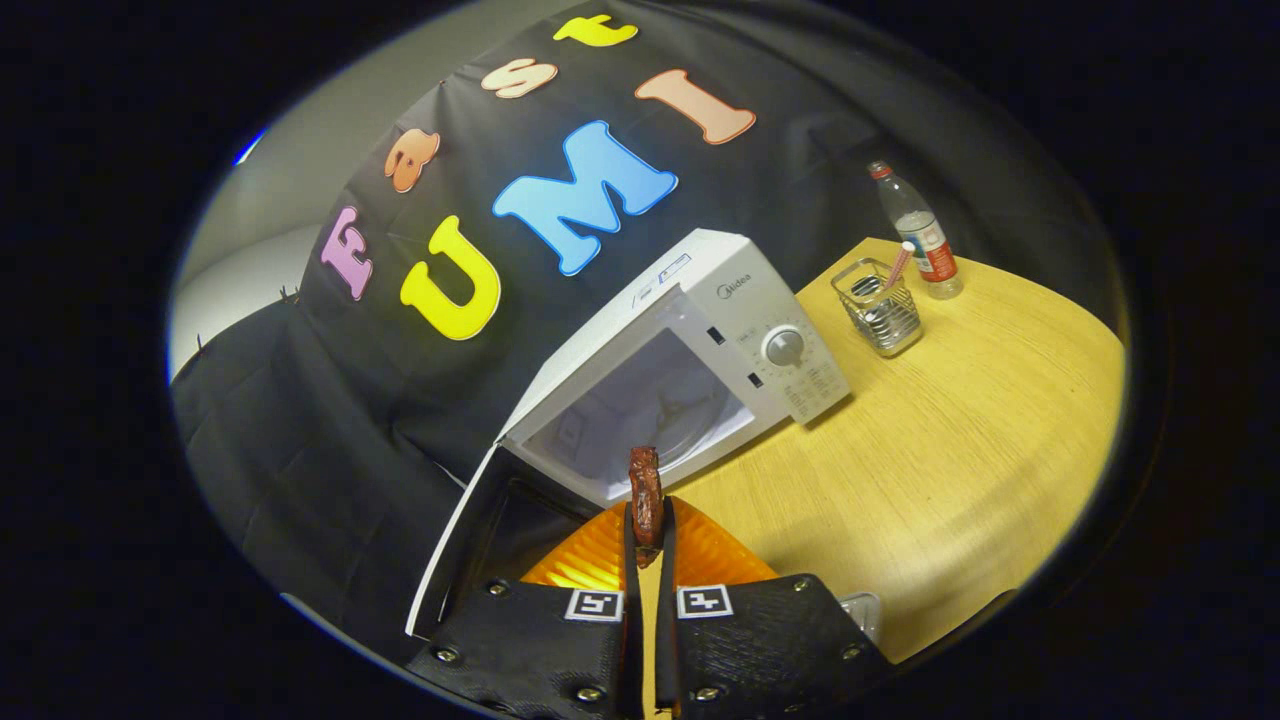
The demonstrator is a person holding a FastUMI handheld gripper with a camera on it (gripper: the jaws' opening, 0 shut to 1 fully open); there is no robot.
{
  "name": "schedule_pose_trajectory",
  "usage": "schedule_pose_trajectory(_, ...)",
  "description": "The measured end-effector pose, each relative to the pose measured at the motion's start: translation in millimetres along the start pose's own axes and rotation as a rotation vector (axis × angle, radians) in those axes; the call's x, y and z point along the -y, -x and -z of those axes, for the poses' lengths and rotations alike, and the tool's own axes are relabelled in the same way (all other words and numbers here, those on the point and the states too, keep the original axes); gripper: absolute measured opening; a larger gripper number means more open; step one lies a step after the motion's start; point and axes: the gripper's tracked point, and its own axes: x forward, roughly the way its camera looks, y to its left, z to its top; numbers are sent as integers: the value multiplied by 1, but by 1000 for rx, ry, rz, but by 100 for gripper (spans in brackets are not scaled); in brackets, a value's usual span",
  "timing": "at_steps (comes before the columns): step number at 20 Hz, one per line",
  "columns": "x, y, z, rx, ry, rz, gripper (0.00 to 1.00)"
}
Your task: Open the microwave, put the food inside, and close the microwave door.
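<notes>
My tool (648, 545) is clamped on the food (645, 490), a dark brown, lumpy piece, perhaps a chicken wing, held upright just before the open white microwave (700, 340) on the wooden bench (960, 420). It looks light, a little greasy and soft, so I grip its lower part firmly. An orange ribbed plate (590, 560) lies under the fingers.

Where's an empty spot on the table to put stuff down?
The wooden table is bare from the microwave's front to its near edge. It's crowded by the wire basket and bottle. The gripper is shut on the food before the open door.
</notes>
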Motion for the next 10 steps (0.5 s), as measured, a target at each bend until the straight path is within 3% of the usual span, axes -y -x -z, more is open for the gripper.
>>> schedule_pose_trajectory(10,-22,-92,12,38,41,-45,5)
